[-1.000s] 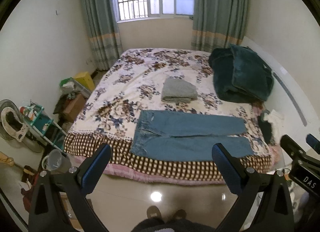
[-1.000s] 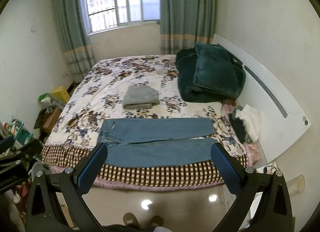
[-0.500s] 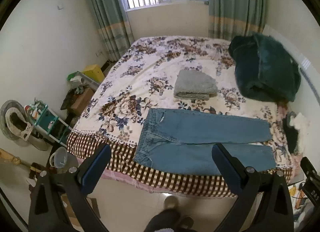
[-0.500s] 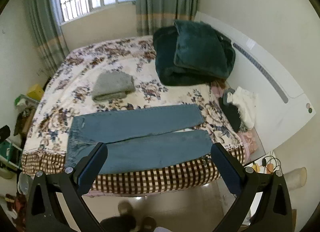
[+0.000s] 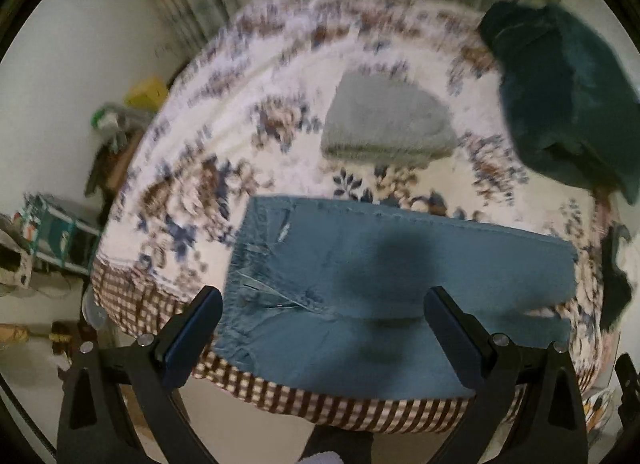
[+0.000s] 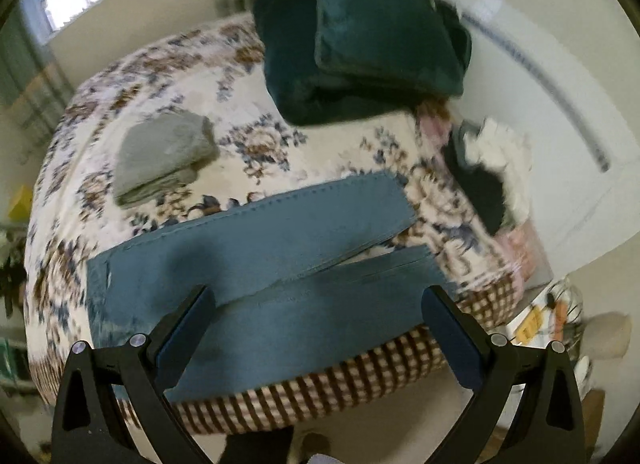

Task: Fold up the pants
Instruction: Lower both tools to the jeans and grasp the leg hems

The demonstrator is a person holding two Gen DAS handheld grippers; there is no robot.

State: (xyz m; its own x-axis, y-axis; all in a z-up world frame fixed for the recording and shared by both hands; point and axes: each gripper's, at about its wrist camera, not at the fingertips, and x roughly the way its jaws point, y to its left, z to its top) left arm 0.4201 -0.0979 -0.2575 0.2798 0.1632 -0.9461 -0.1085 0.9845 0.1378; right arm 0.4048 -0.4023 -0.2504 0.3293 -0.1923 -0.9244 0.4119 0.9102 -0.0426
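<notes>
Spread flat along the near edge of the floral-sheeted bed (image 5: 208, 168): blue denim pants (image 5: 400, 264), waistband to the left, legs running right. Left black two-finger claw (image 5: 322, 332) tilted down over the waist and seat, jaws wide, gripping nothing. Right black two-finger claw (image 6: 318, 328) angled down above the legs, likewise wide and empty. Farther back, a folded grey garment (image 6: 164, 152) and dark green blanket (image 6: 360, 40).

My view: floral-sheeted bed (image 5: 224, 168) fills the frame, blue jeans (image 5: 400, 284) flat at lower centre, folded grey garment (image 5: 384, 124) above, dark green blanket (image 5: 568, 96) upper right.
</notes>
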